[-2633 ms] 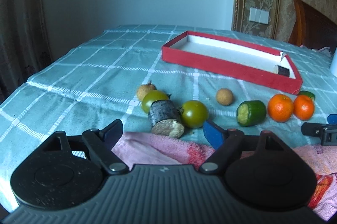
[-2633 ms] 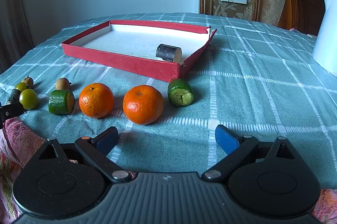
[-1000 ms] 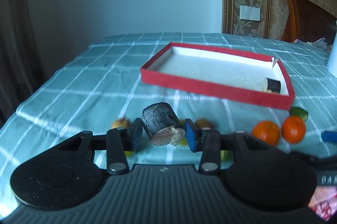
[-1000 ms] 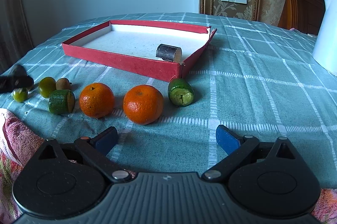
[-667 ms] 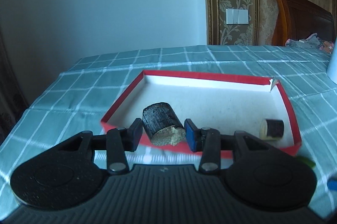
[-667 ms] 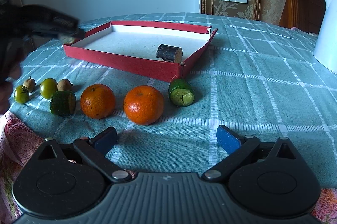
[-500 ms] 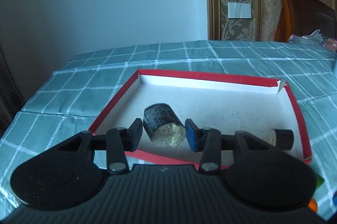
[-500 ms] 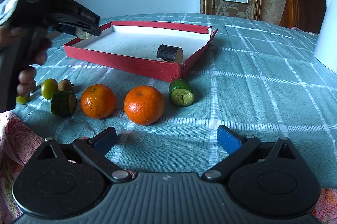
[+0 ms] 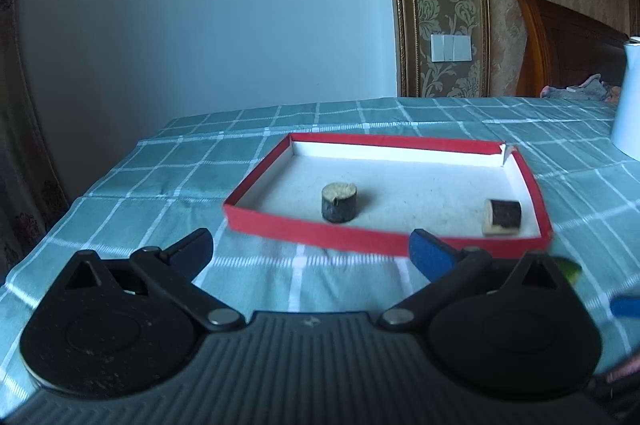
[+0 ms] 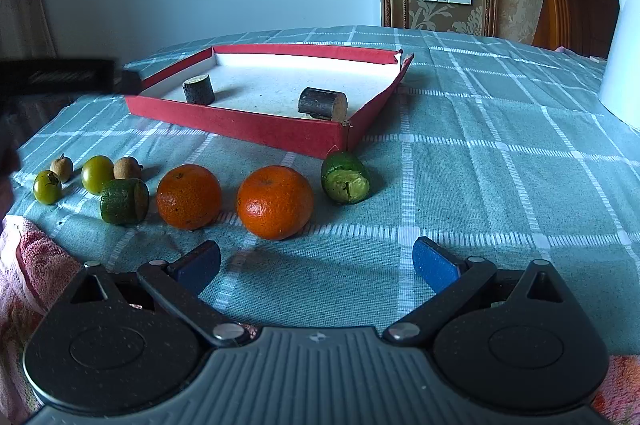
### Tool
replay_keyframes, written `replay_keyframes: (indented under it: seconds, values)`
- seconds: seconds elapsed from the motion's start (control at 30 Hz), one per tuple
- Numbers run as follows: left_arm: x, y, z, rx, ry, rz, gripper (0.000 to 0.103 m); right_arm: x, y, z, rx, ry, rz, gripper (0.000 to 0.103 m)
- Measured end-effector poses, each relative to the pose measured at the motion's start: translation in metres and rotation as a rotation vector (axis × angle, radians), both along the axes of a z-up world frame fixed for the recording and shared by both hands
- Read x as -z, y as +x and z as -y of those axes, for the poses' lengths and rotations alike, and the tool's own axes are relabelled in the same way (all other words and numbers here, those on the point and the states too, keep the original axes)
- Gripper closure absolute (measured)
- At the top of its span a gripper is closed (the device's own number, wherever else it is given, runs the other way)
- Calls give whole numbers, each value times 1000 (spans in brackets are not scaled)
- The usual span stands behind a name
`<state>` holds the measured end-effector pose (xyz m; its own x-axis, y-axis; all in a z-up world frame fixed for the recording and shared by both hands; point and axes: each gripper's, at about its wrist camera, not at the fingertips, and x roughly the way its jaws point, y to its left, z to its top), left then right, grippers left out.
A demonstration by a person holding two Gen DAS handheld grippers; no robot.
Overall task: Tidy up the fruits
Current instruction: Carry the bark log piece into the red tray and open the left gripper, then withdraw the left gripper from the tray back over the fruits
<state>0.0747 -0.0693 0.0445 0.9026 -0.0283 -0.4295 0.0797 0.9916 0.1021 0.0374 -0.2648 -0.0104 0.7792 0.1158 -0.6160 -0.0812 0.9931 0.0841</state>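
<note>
Jaws of left gripper [image 9: 308,251] just sprung wide and empty, short of red tray [image 9: 384,245], leaving dark stub [image 9: 339,203] upright inside near second stub [image 9: 502,217], likely sorted by kind; right gripper [image 10: 316,265] gaping idle before oranges [image 10: 275,202] and green fruit on cloth, presumably next.

Ahead of the left tongs [image 9: 310,251], a matt red cardboard tray [image 9: 320,231] with rough bark-skinned chunk [image 9: 339,202]; before the right tongs [image 10: 316,263], dimpled glossy oranges [image 10: 274,202] on woven checked cloth [image 10: 480,165].
</note>
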Motion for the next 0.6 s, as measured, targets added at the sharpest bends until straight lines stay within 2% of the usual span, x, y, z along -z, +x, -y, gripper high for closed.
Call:
replay_keyframes:
  seconds: [0.17, 0.33, 0.47, 0.6]
  values:
    - [8, -41, -24, 2, -34, 9, 0, 0, 0, 0, 0, -10, -2, 0]
    - [24, -73, -43, -6, 2, 44, 0, 1, 0, -2, 0, -18, -4, 0]
    - [37, -75, -52, -12, 15, 22, 0, 1, 1, -4, 0, -34, -8, 0]
    - [51, -65, -59, -23, -14, -28, 0, 1, 1, -5, -1, -43, -10, 0]
